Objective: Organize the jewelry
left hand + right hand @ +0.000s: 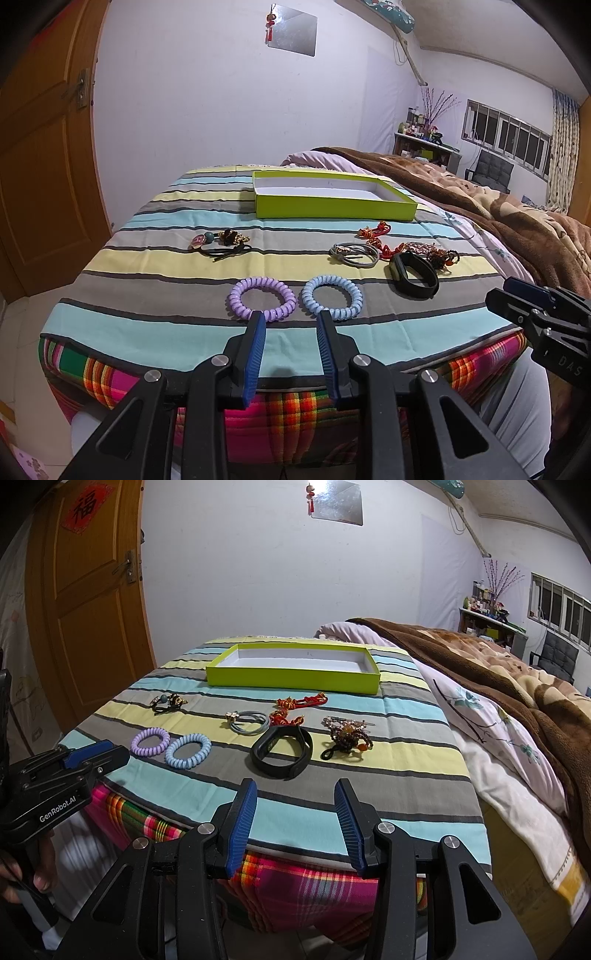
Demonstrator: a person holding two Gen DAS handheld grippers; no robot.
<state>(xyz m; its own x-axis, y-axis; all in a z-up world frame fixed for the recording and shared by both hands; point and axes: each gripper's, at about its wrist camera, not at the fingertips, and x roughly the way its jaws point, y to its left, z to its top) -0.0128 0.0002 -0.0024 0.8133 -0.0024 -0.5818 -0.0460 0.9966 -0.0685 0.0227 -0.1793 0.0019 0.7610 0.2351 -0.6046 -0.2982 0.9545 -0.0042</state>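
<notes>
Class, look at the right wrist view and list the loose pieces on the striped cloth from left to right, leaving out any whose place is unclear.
Purple coil tie → blue coil tie → grey hair ties → black wristband → beaded hair clip. The dark beaded ties and red knotted cords overlap others' spans, so they are left out.

Your right gripper (295,794) hangs open short of the black silicone wristband (282,751), lilac (150,742) and pale-blue coiled hair ties (187,750) to its left, shallow lime-green cardboard tray (293,679) beyond
</notes>
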